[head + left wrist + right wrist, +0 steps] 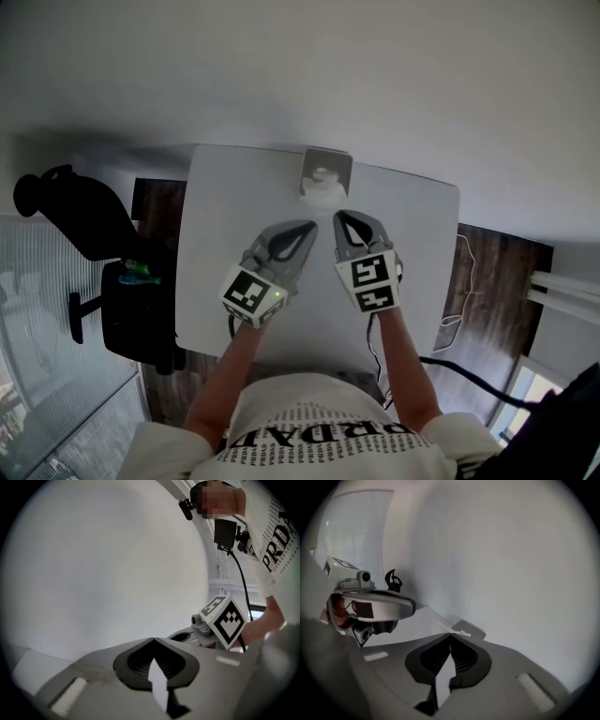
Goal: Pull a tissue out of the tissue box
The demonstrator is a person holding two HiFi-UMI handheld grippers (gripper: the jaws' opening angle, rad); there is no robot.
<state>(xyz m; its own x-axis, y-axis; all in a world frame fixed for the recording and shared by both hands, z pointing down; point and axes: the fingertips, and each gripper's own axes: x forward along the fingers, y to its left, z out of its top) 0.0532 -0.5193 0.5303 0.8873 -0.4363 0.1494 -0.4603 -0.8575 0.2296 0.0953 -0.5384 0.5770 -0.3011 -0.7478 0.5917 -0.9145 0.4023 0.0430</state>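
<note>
The tissue box (339, 167) sits at the far edge of the white tabletop (217, 253), close against the pale wall (394, 66). A white tissue (323, 176) pokes up out of its top opening. The box stands alone there, with no gripper touching it.

The two grippers hang above the tabletop on the near side of the box, side by side, with their tips angled in toward each other and toward the box. The left gripper (312, 225) has its jaws closed, tip against tip, and its own view shows nothing caught between them. The right gripper (338, 217) is also fully closed and empty. In its view the box lies just past the joined tips, farther along the tabletop. Both are clear of the tissue.

The person's bare forearms (408, 366) reach forward from a white printed shirt (319, 441). A black chair (89, 225) stands left of the tabletop on a dark wooden floor (492, 272), and a black cable (473, 380) trails away at the right.
</note>
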